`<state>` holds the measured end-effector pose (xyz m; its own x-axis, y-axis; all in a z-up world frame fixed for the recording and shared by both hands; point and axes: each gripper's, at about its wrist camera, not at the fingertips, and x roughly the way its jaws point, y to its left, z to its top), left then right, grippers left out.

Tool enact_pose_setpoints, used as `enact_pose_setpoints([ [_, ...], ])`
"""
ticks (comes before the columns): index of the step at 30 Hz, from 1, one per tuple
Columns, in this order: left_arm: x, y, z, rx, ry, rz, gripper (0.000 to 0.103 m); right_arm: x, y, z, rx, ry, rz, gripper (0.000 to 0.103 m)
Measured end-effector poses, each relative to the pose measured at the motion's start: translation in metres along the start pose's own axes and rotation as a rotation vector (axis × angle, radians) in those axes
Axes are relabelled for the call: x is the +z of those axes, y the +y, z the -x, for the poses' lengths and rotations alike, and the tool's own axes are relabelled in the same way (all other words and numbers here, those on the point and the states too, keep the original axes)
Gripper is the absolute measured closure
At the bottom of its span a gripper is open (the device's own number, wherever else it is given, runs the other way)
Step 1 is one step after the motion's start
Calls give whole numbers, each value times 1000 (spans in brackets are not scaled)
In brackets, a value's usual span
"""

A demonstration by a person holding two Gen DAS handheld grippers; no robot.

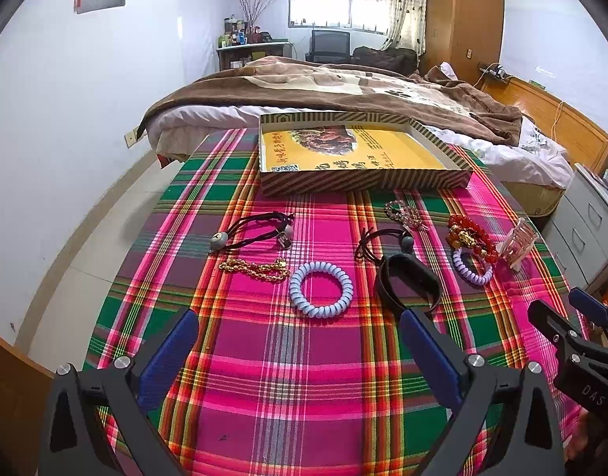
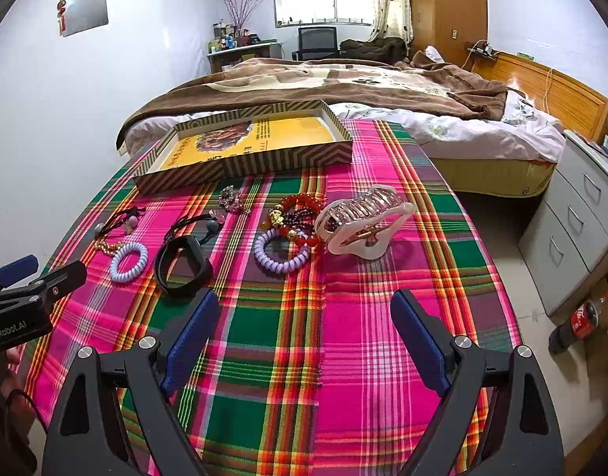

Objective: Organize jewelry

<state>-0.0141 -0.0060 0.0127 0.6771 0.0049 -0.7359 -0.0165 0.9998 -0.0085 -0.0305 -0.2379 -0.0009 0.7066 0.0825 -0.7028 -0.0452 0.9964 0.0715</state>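
- While nothing lay in the box (image 1: 367, 180) yet, we found both grippers, left (image 1: 300, 351) and right (image 2: 304, 331), spread wide and empty.
- Jewelry, including the clip (image 2: 363, 220), lay on the cloth (image 2: 343, 357) before the box.
- Next move, we judged: close on one piece.

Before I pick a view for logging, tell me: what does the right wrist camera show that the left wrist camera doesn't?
Only the right wrist view shows the cola bottle on the floor. Only the left shows the left claw from behind. Both share the striped tray, blue spiral hair tie, black band, red bead bracelet, hair claw clip and the open right claw.
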Motion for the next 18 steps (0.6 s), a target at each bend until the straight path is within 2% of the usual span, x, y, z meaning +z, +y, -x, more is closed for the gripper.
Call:
enact_pose_setpoints([
  [18, -2, 0, -1, 2, 6, 2, 0, -2, 0, -1, 0, 6, -1, 14],
])
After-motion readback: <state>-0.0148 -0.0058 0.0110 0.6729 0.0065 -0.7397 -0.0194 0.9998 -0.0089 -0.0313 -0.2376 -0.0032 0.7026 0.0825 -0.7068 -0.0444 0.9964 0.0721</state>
